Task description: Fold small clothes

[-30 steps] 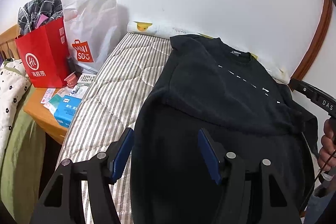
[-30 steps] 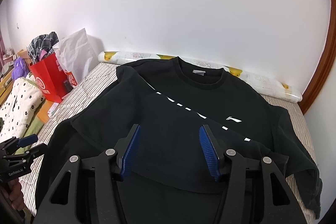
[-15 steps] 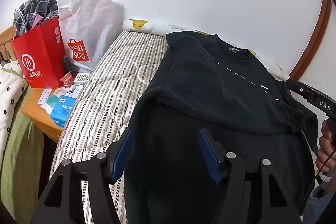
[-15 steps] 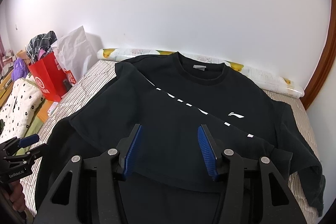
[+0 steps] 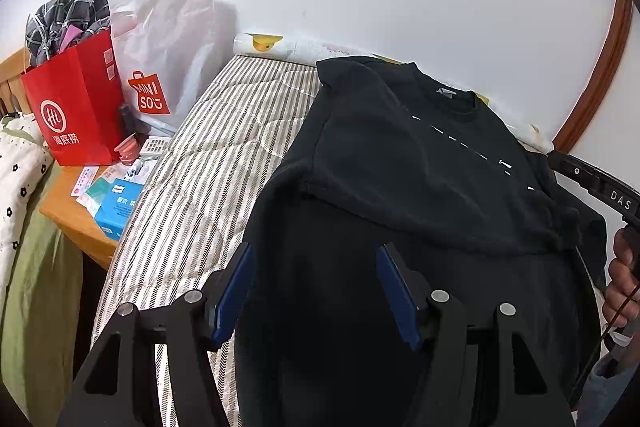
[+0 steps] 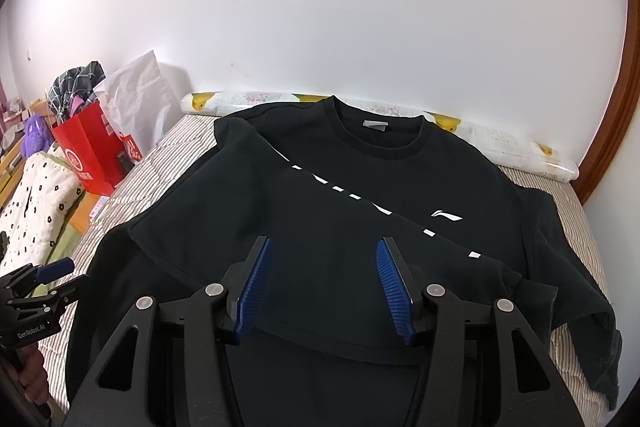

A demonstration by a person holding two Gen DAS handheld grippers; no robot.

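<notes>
Far left of the left gripper (image 5: 316, 287), a red paper bag (image 5: 76, 107) stands on a wooden side table (image 5: 68, 211). The gripper's blue pads are spread wide, empty, above the black long-sleeved sweatshirt (image 6: 360, 195) lying partly folded on the striped mattress (image 5: 208, 163). The right gripper (image 6: 324, 287) hovers likewise spread, holding nothing, over the folded-in panel's hem.

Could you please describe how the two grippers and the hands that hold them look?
Both grippers, left gripper and right gripper, have black frames, silver bolts and ribbed blue pads. White lettering marks their bodies. Bare-skinned hands hold them; the right hand also has a thin dark cable beside it.
</notes>
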